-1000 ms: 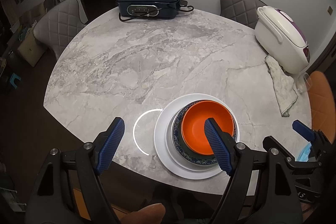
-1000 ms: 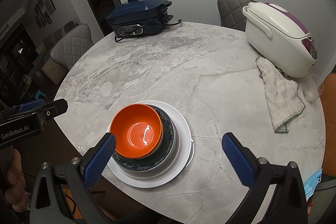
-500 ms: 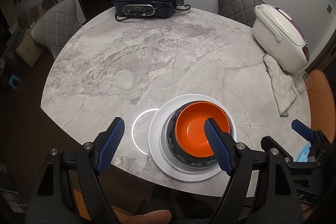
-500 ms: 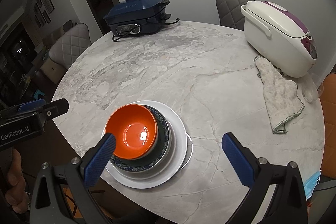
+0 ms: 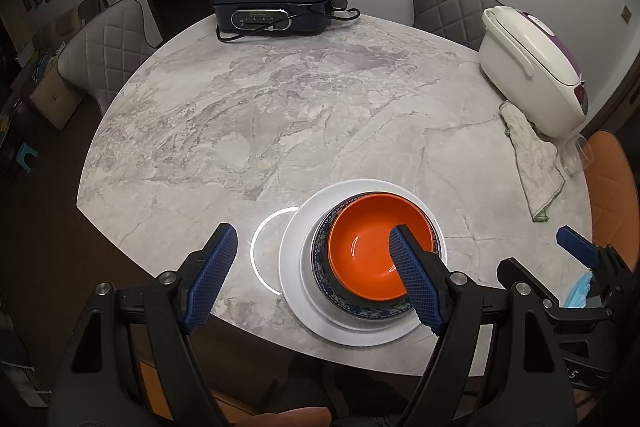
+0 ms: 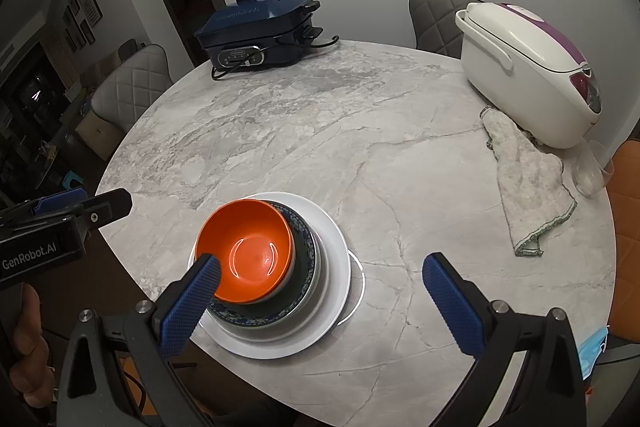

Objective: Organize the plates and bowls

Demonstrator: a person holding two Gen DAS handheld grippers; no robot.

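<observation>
Both tools held above the near table edge, jaws spread wide, nothing gripped. Left gripper (image 5: pixel 312 275): stack sits ahead and right of its centre. Right gripper (image 6: pixel 324 299): stack ahead and left. Orange bowl (image 5: pixel 374 253) nests in blue patterned bowl (image 6: pixel 298 291) on white plate (image 5: pixel 298 267). Neither clearly nearer. Farther off on the marble table (image 5: pixel 280 115): cloth (image 6: pixel 528 187), white cooker (image 6: pixel 528 71), blue electric pot (image 5: pixel 276 1).
</observation>
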